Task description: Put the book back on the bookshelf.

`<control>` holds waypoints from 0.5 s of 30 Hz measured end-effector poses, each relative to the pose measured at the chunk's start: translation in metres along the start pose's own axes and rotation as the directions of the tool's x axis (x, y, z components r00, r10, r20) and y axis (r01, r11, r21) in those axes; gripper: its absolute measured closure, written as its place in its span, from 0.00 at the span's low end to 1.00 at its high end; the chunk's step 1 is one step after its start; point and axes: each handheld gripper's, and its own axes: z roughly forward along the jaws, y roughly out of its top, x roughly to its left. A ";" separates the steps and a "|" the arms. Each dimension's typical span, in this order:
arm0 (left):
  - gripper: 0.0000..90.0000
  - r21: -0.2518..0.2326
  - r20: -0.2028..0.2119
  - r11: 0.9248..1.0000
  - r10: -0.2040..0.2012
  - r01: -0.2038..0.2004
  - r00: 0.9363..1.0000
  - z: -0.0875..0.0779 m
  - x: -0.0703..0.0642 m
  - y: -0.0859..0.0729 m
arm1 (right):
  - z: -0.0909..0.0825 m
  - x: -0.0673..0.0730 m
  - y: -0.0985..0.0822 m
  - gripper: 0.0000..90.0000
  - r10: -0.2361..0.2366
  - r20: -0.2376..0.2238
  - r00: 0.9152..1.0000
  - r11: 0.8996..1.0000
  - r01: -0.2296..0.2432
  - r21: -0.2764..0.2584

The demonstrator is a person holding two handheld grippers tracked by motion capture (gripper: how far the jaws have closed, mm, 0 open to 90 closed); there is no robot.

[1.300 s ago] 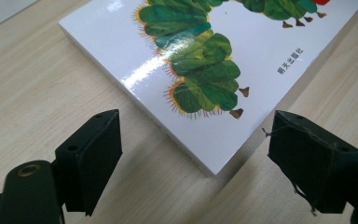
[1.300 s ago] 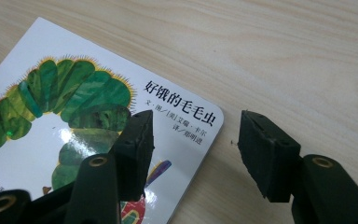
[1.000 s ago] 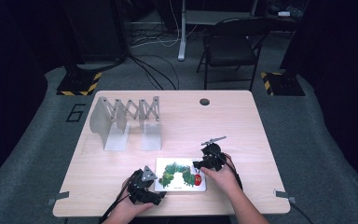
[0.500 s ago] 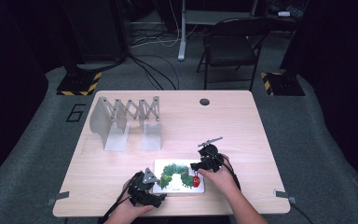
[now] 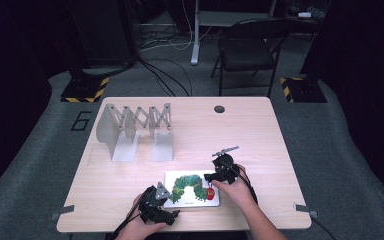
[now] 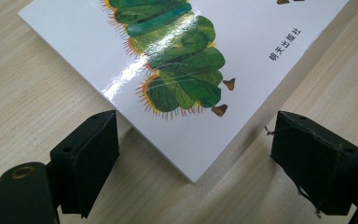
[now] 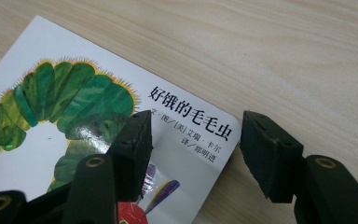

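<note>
2 hand-held grippers frame a picture book on a light wooden table [image 5: 260, 130].

The flat white picture book with a green caterpillar cover [image 5: 192, 189] lies between both grippers. The left gripper [image 6: 193, 156], jaws spread and just opened wider, straddles the book's near corner without touching. The right gripper [image 7: 196, 149] stands spread over the opposite corner, 1 jaw above the cover, 1 beside the edge. A folding grey metal rack [image 5: 135, 127] stands well beyond.
</note>
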 end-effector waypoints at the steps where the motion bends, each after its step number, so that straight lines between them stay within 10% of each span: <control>1: 0.16 -0.009 -0.001 1.000 -0.008 0.008 1.000 0.000 0.001 0.000 | -0.002 -0.002 0.000 0.50 0.004 -0.010 1.000 1.000 -0.004 -0.020; 15: 0.16 -0.014 -0.004 1.000 -0.019 0.019 1.000 0.001 0.000 0.000 | 0.006 -0.006 -0.002 0.50 0.011 -0.012 1.000 1.000 -0.010 0.016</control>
